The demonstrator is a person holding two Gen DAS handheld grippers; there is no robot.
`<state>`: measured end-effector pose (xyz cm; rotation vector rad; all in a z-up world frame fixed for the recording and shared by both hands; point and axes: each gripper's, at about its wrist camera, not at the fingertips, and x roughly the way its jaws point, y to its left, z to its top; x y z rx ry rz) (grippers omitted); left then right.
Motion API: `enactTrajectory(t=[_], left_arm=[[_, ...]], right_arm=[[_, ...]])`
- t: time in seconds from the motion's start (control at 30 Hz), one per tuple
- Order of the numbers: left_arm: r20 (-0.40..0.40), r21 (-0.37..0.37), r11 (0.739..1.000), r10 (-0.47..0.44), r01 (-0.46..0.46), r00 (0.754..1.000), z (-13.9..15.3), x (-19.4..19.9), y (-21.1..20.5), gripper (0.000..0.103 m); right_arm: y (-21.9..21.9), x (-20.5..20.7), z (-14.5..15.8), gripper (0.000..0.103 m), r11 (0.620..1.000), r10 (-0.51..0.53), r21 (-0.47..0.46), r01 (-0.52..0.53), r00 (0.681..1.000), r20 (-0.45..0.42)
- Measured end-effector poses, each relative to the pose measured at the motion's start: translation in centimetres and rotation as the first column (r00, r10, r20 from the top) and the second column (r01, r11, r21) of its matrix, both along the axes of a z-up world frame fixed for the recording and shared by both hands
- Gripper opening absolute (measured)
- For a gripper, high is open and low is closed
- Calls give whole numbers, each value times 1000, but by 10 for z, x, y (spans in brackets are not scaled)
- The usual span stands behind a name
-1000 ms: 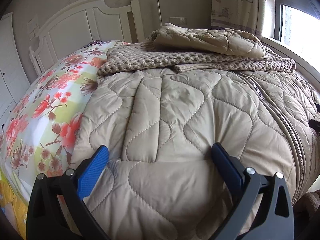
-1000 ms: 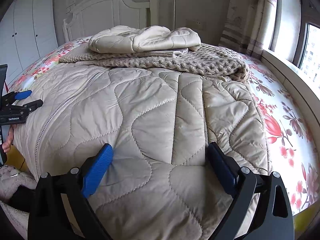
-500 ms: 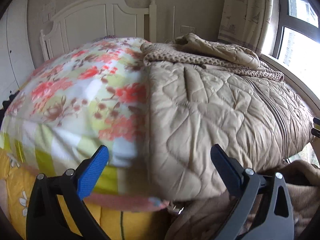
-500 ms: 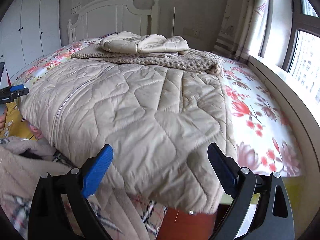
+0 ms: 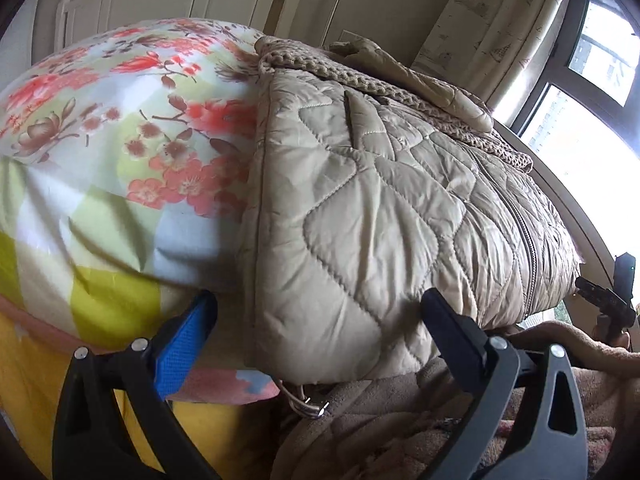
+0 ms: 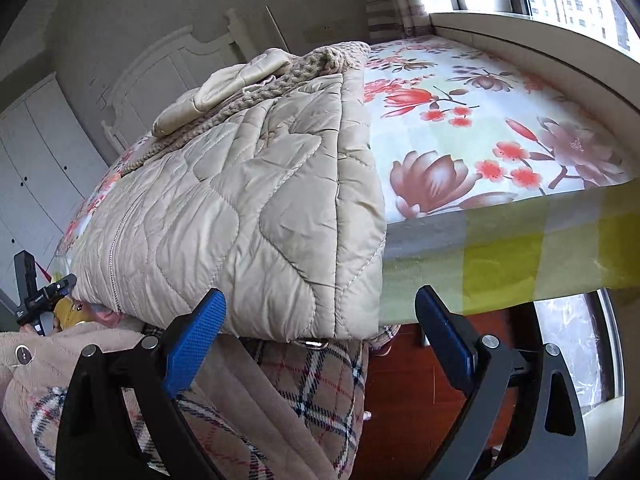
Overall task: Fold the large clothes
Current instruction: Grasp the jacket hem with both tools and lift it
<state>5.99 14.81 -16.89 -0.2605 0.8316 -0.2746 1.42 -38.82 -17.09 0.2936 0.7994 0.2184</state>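
Left gripper (image 5: 318, 322): jaws spread wide, nothing between them. It has dropped below the mattress edge since 0.5 s ago, and its fingers now frame the hanging left corner of the quilted beige coat (image 5: 360, 208). Right gripper (image 6: 318, 320): likewise released and empty; it has come lower and closer to the bed, and its view now tilts. Its fingers bracket the right corner of the quilted beige coat (image 6: 248, 216), where a metal ring (image 6: 316, 344) hangs at the hem.

The coat lies zipper-up across the foot of the bed, its lower hem overhanging the edge; its position matches the earlier frames. Below the hem, a plaid-lined fleece garment (image 6: 280, 404) is in view. The floral bedsheet (image 6: 480, 128) is exposed on both sides of the coat.

Farther back, a knitted sweater (image 5: 360, 68) touches the coat's upper end, with a folded puffer jacket (image 6: 224, 84) resting on it. The white headboard (image 6: 160, 68) stands behind.
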Motion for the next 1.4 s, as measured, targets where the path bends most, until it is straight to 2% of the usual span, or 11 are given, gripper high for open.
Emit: enactTrajectory(t=[0.17, 0.37, 0.43, 0.5, 0.57, 0.73, 0.83, 1.07, 1.2, 1.27, 1.4], left_arm=[[-18, -13, 1000, -17, 17, 1000, -5, 8, 2, 101], [-28, -61, 996, -67, 65, 997, -9, 16, -3, 100], [-20, -83, 992, -96, 94, 995, -9, 14, -8, 63], [19, -136, 983, -125, 127, 992, -4, 7, -10, 24], [59, -107, 986, -120, 125, 991, 5, -5, -14, 17], [188, -108, 983, -127, 149, 974, 55, -43, -6, 15], [241, -202, 964, -120, 170, 963, 86, -61, 12, 15], [384, -481, 834, -78, 271, 920, 152, -78, 59, 16], [362, -514, 825, -38, 234, 931, 190, -20, 70, 18], [308, -488, 858, -2, 160, 952, 209, 34, 68, 18], [120, -545, 839, 78, 0, 990, 205, 156, 67, 23]], right_arm=[[4, 15, -2, 91, 1000, 20, 24, -20, 1000, 1], [1, 17, -7, 58, 996, 18, 87, -19, 1000, 11], [1, 12, -6, 33, 997, 13, 77, -15, 999, 34], [1, 6, -2, 23, 997, 16, 74, -22, 997, 72], [3, 0, 4, 21, 998, 23, 60, -29, 995, 96], [3, -20, 35, 19, 995, 39, 85, -55, 984, 171], [-5, -44, 67, 19, 988, 42, 133, -77, 969, 243], [-8, -88, 157, 19, 971, 27, 196, -133, 885, 465], [-1, -55, 206, 19, 970, 33, 192, -150, 861, 507], [7, -11, 227, 19, 977, 36, 170, -132, 877, 479], [13, 104, 237, 19, 991, -23, 130, -25, 933, 359]])
